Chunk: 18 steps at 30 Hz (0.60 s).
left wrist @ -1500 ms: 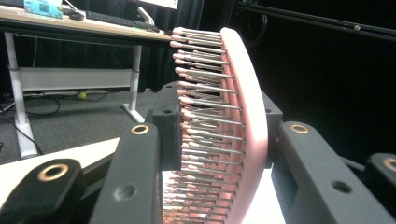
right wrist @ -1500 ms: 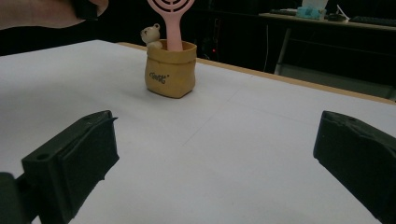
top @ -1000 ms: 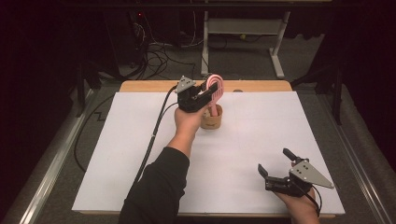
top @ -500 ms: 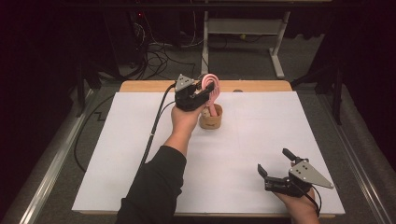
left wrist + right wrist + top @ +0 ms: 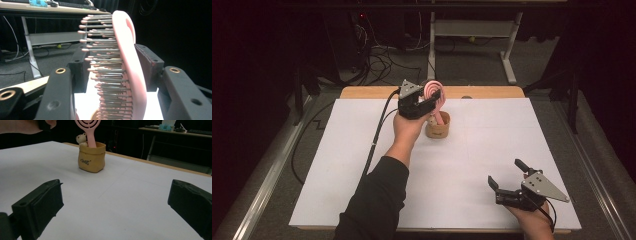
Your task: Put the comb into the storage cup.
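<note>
A pink hairbrush point(image 5: 432, 90) stands handle-down in a small tan pouch-shaped holder point(image 5: 438, 128) at the far middle of the white table. My left gripper point(image 5: 435, 98) is around the brush head; its jaws have just been opening. In the left gripper view the brush point(image 5: 130, 62) stands between the two jaws, bristles toward the left one, and the pads no longer squeeze it. My right gripper point(image 5: 504, 172) rests open and empty at the near right. The right gripper view has the holder point(image 5: 91, 157), the brush point(image 5: 88, 125) and a small bear figure point(image 5: 81, 138) inside it.
A white sheet point(image 5: 362, 165) covers the wooden table, whose far edge point(image 5: 492, 92) shows bare. The left gripper's cable point(image 5: 379, 130) trails across the sheet's left part. Beyond the table stand a desk frame point(image 5: 472, 30) and floor cables.
The left gripper's jaws have spread apart around the brush head. The brush now stands more upright in the holder. Neither hand has shifted.
</note>
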Tool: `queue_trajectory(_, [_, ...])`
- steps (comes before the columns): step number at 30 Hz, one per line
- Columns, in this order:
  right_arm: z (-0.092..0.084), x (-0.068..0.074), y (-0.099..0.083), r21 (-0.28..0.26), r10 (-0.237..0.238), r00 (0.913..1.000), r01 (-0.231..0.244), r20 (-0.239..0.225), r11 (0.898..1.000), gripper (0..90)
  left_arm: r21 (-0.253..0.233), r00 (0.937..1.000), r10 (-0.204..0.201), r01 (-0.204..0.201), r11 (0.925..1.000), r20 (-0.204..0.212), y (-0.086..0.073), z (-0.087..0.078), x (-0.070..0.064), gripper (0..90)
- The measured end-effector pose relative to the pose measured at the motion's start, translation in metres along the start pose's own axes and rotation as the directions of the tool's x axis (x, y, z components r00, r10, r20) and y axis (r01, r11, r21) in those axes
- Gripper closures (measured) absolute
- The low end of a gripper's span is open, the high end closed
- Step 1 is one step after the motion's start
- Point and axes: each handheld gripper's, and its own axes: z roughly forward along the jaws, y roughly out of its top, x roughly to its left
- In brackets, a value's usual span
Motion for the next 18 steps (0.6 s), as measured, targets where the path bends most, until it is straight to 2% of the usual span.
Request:
queue_trajectory(7, [0.0005,0.0008,-0.0001,0.001,-0.001,1.0,0.001,-0.001,1.0,0.3,0.007,1.0,-0.004,0.004,1.0,0.007,0.0009,-0.0016,0.0026,41.8])
queue_trajectory(10, [0.0008,0.0007,-0.0003,0.004,0.0,1.0,0.0,-0.001,1.0,0.3,0.011,0.9998,0.019,-0.019,0.9998,0.006,0.0008,-0.0024,0.0015,41.8])
queue_trajectory(18, [0.0011,0.0012,-0.0006,0.004,0.001,1.0,-0.001,-0.001,1.0,0.3,0.018,0.9999,0.007,-0.008,0.9998,0.01,0.0017,-0.0036,0.0032,35.3])
